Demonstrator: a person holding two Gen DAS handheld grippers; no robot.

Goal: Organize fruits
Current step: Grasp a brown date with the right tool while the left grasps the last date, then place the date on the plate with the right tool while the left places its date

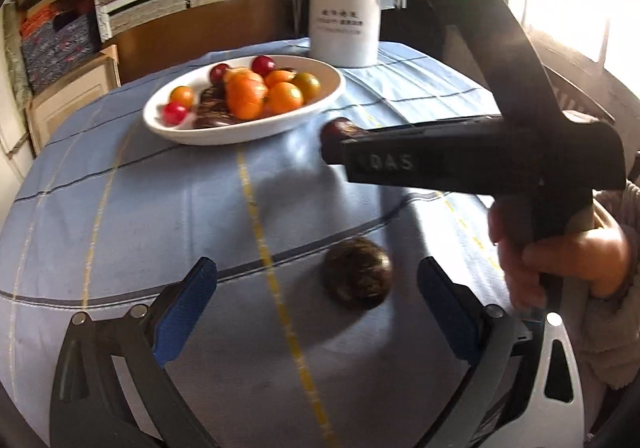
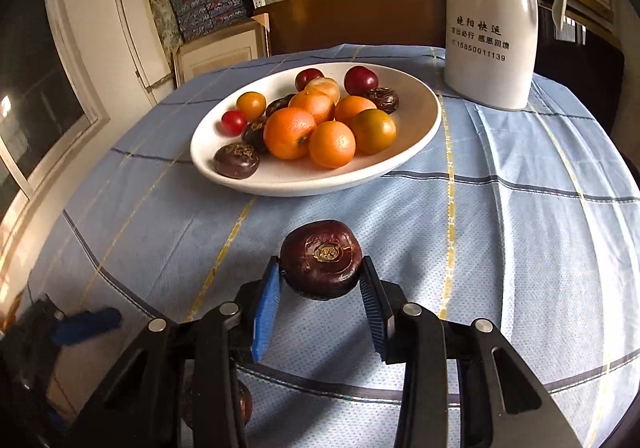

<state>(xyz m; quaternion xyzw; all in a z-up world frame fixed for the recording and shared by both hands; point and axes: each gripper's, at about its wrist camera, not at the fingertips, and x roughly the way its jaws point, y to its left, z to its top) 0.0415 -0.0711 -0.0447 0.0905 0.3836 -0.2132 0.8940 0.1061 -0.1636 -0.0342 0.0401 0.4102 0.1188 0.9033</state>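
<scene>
A white plate (image 2: 304,186) holds small oranges (image 2: 290,132), red cherry tomatoes (image 2: 234,121) and several dark brown chestnut-like fruits (image 2: 236,159). My right gripper (image 2: 320,260) is shut on one such dark fruit (image 2: 320,248), held above the blue checked cloth short of the plate. In the left wrist view that fruit (image 1: 338,128) shows at the right gripper's (image 1: 332,146) tip, beside the plate (image 1: 208,136). My left gripper (image 1: 316,264) is open above the cloth. Another dark fruit (image 1: 356,274) lies on the cloth between its blue pads, nearer the right one, untouched.
A tall white jug (image 2: 492,28) stands behind the plate at the table's far right. A person's hand (image 1: 560,260) grips the right gripper's handle. Shelves of stacked boards and boxes lie beyond the round table's far edge.
</scene>
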